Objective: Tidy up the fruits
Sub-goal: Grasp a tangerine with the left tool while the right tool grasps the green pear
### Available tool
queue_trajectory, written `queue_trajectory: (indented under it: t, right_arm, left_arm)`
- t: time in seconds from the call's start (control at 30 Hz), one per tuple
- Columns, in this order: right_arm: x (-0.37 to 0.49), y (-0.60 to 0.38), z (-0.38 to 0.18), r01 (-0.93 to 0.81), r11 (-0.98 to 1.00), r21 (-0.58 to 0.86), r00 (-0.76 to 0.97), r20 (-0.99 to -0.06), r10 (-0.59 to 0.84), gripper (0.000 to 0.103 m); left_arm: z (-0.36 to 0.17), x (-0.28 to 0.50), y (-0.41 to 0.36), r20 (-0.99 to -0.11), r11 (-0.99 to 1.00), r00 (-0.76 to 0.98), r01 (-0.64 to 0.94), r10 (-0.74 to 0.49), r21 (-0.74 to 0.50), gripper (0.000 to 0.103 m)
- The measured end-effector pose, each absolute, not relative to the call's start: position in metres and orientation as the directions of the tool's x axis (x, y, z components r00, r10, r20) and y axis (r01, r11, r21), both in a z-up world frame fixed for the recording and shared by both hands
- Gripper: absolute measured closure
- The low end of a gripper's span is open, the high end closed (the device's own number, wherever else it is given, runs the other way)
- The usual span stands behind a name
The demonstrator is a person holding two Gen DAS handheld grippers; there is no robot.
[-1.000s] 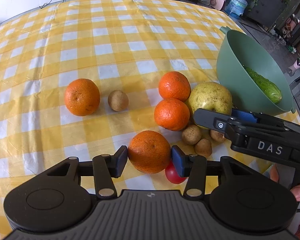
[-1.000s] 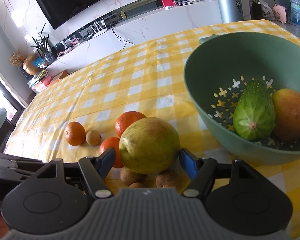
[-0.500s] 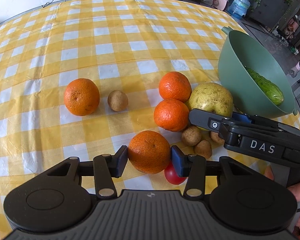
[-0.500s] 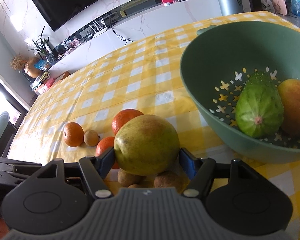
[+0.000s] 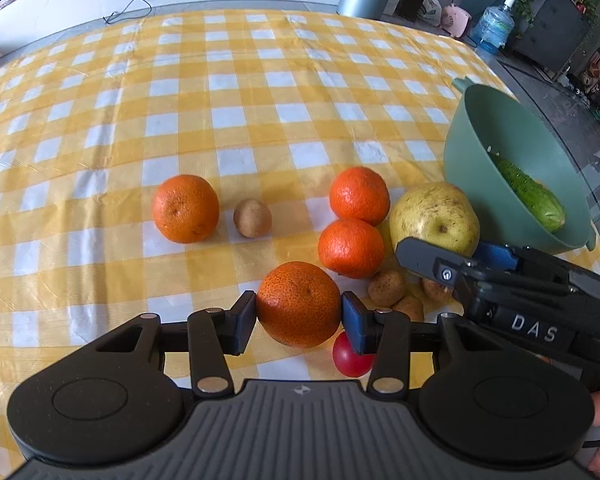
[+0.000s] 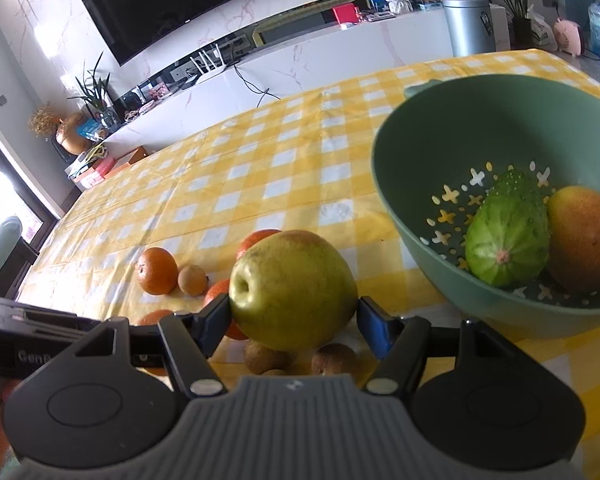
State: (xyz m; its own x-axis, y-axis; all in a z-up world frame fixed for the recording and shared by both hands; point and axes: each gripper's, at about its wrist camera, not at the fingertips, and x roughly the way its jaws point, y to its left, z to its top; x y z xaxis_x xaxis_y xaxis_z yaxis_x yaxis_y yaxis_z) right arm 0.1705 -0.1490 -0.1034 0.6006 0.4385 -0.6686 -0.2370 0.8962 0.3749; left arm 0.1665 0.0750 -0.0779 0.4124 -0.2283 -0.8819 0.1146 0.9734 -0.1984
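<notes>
While jaws clamp a dimpled round orange [image 5: 299,304], other jaws pinch speckled pear [image 6: 293,289].

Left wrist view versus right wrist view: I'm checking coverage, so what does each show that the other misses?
Only the left wrist view shows the small red round fruit and the left gripper flanking the nearest orange. Only the right wrist view shows the orange-yellow mango in the bowl and the wall television. Both show the yellow-green pear in the right gripper, the green perforated bowl, the cucumber and the yellow checked tablecloth.
</notes>
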Motion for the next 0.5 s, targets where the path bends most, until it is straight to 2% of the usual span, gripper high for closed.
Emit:
queue_trajectory:
  t: [0.5]
  right_arm:
    - [0.164, -0.153, -0.094, -0.265, 0.895, 0.359, 0.604, -0.662, 0.444, 0.039]
  left_arm:
    - [-0.064, 0.159, 0.071, -0.875, 0.975, 0.43, 0.095, -0.223, -0.202, 0.052]
